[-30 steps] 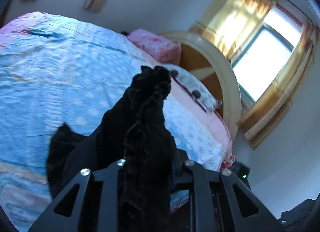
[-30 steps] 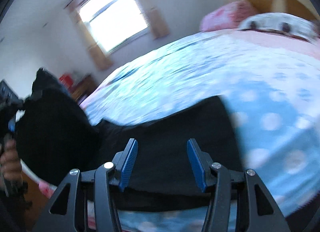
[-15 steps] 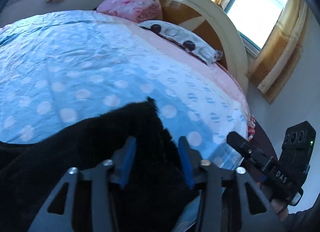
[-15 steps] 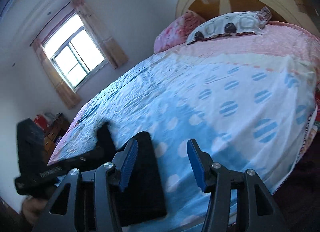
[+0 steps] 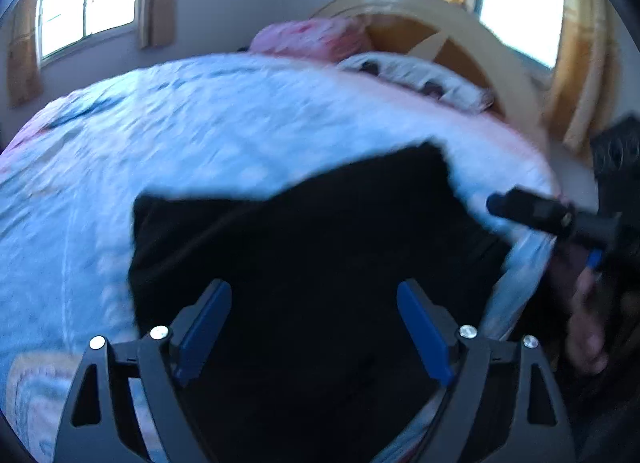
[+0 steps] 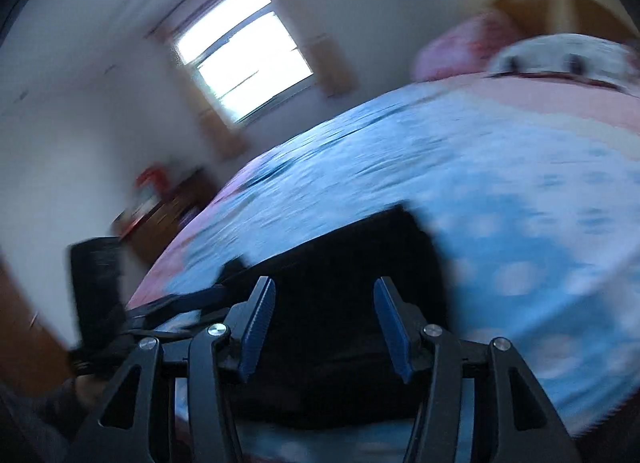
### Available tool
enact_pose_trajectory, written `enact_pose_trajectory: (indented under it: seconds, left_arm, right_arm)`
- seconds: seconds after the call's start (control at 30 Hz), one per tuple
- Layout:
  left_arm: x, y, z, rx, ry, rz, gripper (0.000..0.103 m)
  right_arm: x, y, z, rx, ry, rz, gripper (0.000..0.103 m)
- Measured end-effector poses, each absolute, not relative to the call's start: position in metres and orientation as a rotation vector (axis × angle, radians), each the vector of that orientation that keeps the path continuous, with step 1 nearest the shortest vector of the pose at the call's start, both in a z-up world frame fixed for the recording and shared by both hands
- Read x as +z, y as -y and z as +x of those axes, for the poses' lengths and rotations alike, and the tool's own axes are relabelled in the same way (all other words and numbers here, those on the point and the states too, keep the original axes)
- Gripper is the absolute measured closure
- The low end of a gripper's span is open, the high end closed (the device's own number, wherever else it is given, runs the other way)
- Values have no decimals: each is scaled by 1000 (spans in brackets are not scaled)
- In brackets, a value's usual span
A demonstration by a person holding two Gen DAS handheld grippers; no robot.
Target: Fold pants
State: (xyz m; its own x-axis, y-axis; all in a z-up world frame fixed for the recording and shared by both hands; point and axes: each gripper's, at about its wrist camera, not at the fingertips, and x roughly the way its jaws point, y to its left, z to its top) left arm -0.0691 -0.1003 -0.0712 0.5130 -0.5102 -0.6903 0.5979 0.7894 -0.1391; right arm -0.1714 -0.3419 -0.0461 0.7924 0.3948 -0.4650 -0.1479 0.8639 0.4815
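Now black pants (image 5: 320, 247) flat — blue bedspread (image 5: 168, 135) beneath

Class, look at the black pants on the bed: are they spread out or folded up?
Folded, it appears: the black pants lie as one compact dark block on the blue bedspread, no separate legs showing. Blur hides the layers.

Home bedroom. Large bed (image 5: 168, 135) with blue polka-dot sheet, pink pillow (image 5: 308, 37) and white patterned pillow (image 5: 416, 75) against arched wooden headboard (image 5: 472, 31). Curtained windows (image 6: 244, 67) on plain walls; wooden dresser (image 6: 168, 215) beside bed, contents blurred.
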Motion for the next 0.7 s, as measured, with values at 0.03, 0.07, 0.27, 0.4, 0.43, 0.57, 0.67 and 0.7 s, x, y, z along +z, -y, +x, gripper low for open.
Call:
enact_pose_trajectory:
  seconds: [0.03, 0.07, 0.27, 0.4, 0.43, 0.57, 0.67, 0.7]
  left_arm:
    - [-78, 95, -69, -645, -788, 117, 15]
    - [-82, 93, -69, -630, -781, 115, 15]
    - [-85, 99, -83, -647, -705, 126, 12]
    - [-82, 90, -101, -712, -674, 95, 3]
    - [-84, 88, -105, -729, -672, 93, 3]
    - [-95, 87, -112, -719, -672, 128, 3]
    - [-104, 85, -110, -727, -691, 102, 3]
    - [-106, 84, -111, -727, -695, 103, 3]
  right_arm:
    - [-51, 337, -165, 324, -622, 444, 49]
    - [-59, 334, -157, 310, -665, 429, 49]
    - [-89, 370, -133, 153, -852, 509, 49]
    - [-49, 355, -131, 250, -860, 414, 49]
    - [-41, 351, -126, 306, -864, 433, 49]
    - [-13, 327, -84, 449, -858, 462, 49]
    - [-22, 289, -21, 503, -979, 429, 49]
    - [-26, 278, -8, 504, -1012, 411, 49]
